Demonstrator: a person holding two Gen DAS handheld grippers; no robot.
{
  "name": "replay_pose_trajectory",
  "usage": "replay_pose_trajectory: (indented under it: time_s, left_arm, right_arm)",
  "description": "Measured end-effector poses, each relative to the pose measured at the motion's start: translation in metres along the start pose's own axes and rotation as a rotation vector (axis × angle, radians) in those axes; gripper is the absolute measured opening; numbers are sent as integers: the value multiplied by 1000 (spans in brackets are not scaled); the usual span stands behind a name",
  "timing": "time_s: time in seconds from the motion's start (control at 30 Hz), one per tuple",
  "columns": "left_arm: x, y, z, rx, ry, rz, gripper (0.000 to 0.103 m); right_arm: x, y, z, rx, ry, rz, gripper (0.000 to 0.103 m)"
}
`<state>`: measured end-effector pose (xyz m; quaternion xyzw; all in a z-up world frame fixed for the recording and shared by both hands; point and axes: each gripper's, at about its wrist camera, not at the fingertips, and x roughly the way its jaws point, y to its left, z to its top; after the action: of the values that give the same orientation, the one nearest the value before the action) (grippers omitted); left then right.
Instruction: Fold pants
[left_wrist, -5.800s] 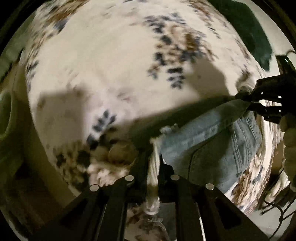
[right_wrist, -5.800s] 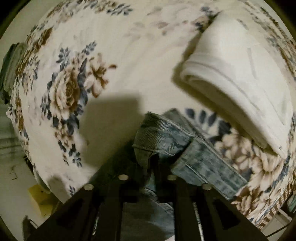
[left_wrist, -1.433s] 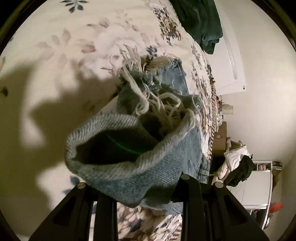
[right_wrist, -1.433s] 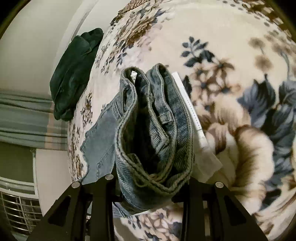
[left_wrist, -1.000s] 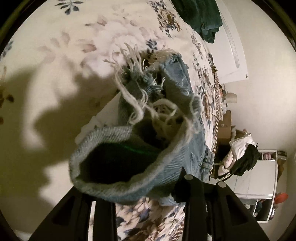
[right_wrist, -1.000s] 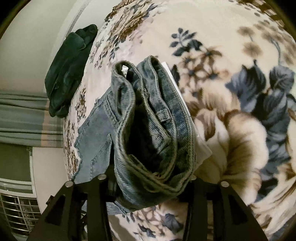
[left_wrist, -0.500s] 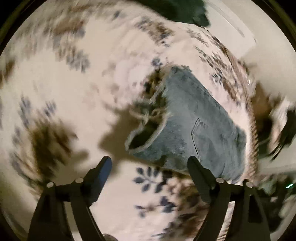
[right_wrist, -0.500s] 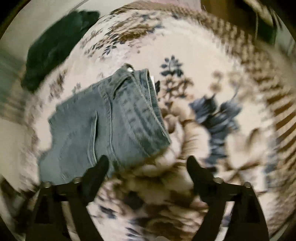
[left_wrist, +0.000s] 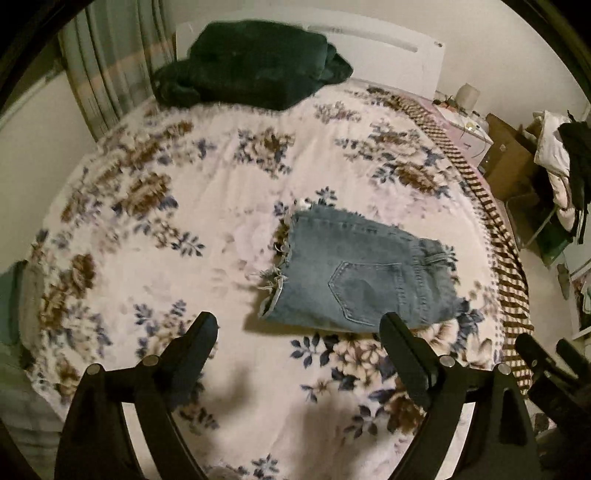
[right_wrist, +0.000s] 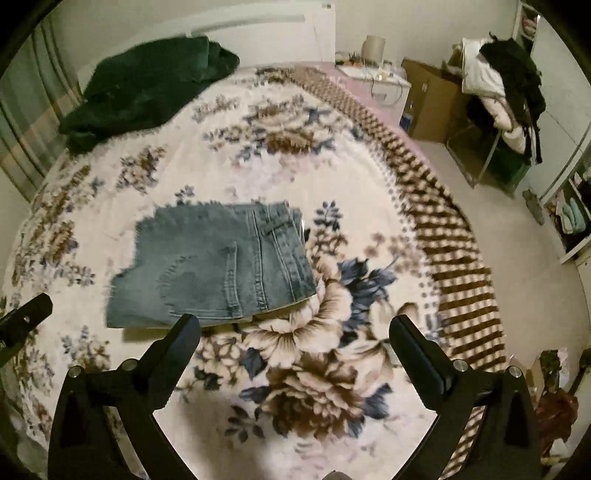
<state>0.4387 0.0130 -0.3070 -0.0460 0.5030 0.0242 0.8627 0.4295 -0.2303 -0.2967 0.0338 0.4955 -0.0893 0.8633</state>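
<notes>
- The pants (left_wrist: 360, 275), of blue denim, are laid as a folded bundle on the floral blanket (left_wrist: 207, 184) of the bed, well inside its edges and somewhat toward the patterned border at the right side.
- A back pocket and the waistband with a belt loop are seen on the top layer; the frayed hem is turned toward the curtain side.
- A white thing is seen under the waistband edge of the pants (right_wrist: 218, 262), but it cannot be told what it is.
- The left gripper (left_wrist: 299, 325) is held above the blanket with its two fingers wide apart, and nothing is between them.
- The right gripper (right_wrist: 295, 326) is also spread wide and nothing is gripped by it; the pants are seen just beyond its left finger.
- A dark green garment (left_wrist: 251, 62) is laid at the far edge of the bed, near the headboard and the curtain (left_wrist: 110, 55).
- A chair with clothes (right_wrist: 498, 81) is placed on the floor beyond the right edge of the bed.
</notes>
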Motion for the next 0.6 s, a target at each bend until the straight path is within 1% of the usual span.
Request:
replay_pose_trajectory:
  time_s: [0.2, 0.27, 0.4, 0.5, 0.6]
  left_arm:
    - [-102, -10, -16, 49, -87, 20, 90]
    - [-132, -11, -23, 53, -112, 19, 90]
    - [-194, -14, -41, 47, -160, 16, 90]
    - [-235, -15, -54, 34, -188, 6, 90]
    - [-266, -15, -66, 27, -210, -4, 90]
  right_arm:
    - [-106, -15, -9, -2, -68, 17, 103]
    - [-148, -21, -15, -5, -98, 29, 103]
    - [-214, -31, -30, -17, -140, 46, 103]
    - [-270, -37, -43, -43, -186, 58, 103]
    - [-315, -39, -56, -61, -221, 60, 103]
